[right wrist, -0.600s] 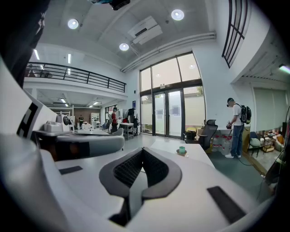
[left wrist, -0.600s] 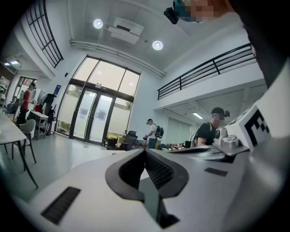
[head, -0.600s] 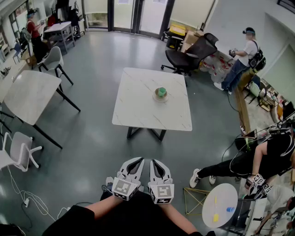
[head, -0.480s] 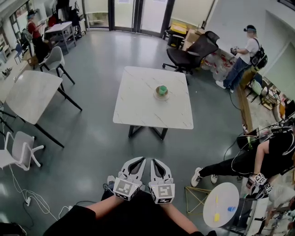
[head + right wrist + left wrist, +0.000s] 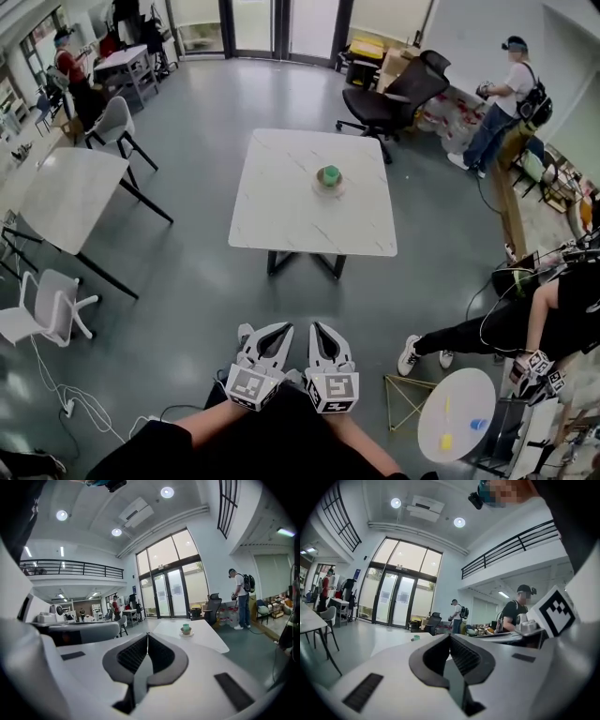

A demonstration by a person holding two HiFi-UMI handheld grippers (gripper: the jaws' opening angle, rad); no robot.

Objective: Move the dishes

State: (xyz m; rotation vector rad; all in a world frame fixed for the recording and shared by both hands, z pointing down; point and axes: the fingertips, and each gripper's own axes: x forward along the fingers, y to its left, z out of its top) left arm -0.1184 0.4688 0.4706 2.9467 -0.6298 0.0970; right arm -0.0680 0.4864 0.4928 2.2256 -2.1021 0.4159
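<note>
A green cup (image 5: 329, 174) stands on a pale saucer (image 5: 328, 187) near the far middle of a white marble table (image 5: 281, 216). The right gripper view shows the same cup (image 5: 186, 628) far ahead on the table (image 5: 206, 637); the left gripper view shows it as a small green spot (image 5: 416, 638). Both grippers are held close to my body, well short of the table. My left gripper (image 5: 280, 331) is shut with nothing in it. My right gripper (image 5: 317, 331) is also shut and holds nothing.
A black office chair (image 5: 398, 94) stands beyond the table. Another white table (image 5: 66, 192) and grey chairs (image 5: 42, 305) are on the left. A person sits on the floor at right (image 5: 525, 323) beside a small round table (image 5: 455, 427). Cables (image 5: 56, 394) lie on the floor at left.
The view has shifted a little: the table sits slightly higher and further off in the frame. Both grippers stay shut, side by side, close to my body.
</note>
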